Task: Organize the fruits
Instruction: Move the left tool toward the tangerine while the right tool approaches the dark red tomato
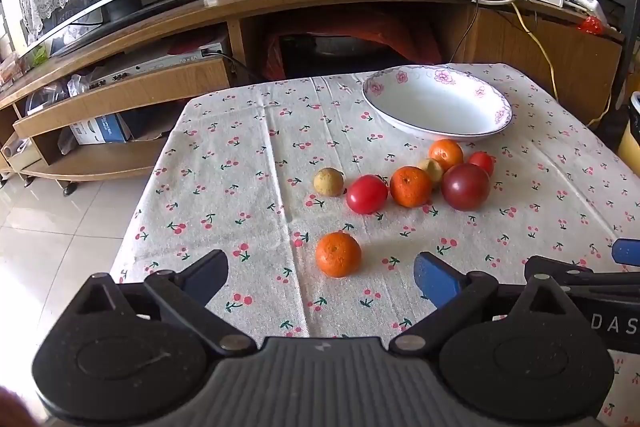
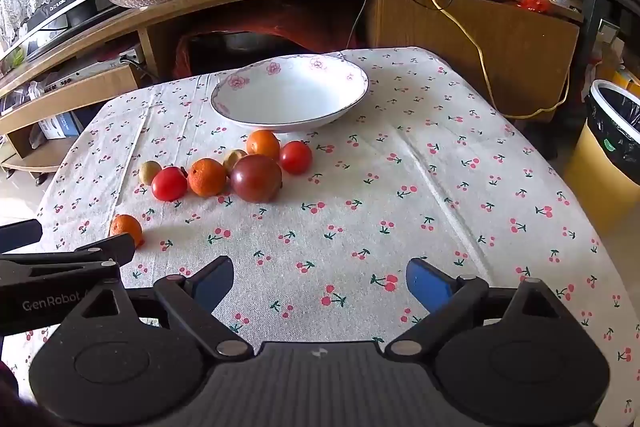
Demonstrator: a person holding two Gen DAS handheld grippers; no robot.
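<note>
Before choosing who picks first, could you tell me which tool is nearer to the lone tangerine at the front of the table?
Left. The tangerine lies just ahead of the open left tool; the right tool sits farther off to its right.

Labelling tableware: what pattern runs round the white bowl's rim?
Pink flowers on a thin purplish scalloped line around the bowl; clearest in the right wrist view.

bowl (image 1: pixel 437 107): white, pink flowers round the rim, upright, nothing in it, far side of the cloth
dark tomato (image 1: pixel 465 186): largest, purplish red, at 6 o'clock from the bowl
red tomatoes (image 1: pixel 366 193): two, one at 9 o'clock of the cluster, one at 3 o'clock
tangerines (image 1: pixel 411 186): two in the cluster, a third (image 1: pixel 338 254) alone at 7 o'clock
small yellowish fruits (image 1: pixel 328 181): two, one leftmost, one amid the cluster
</note>
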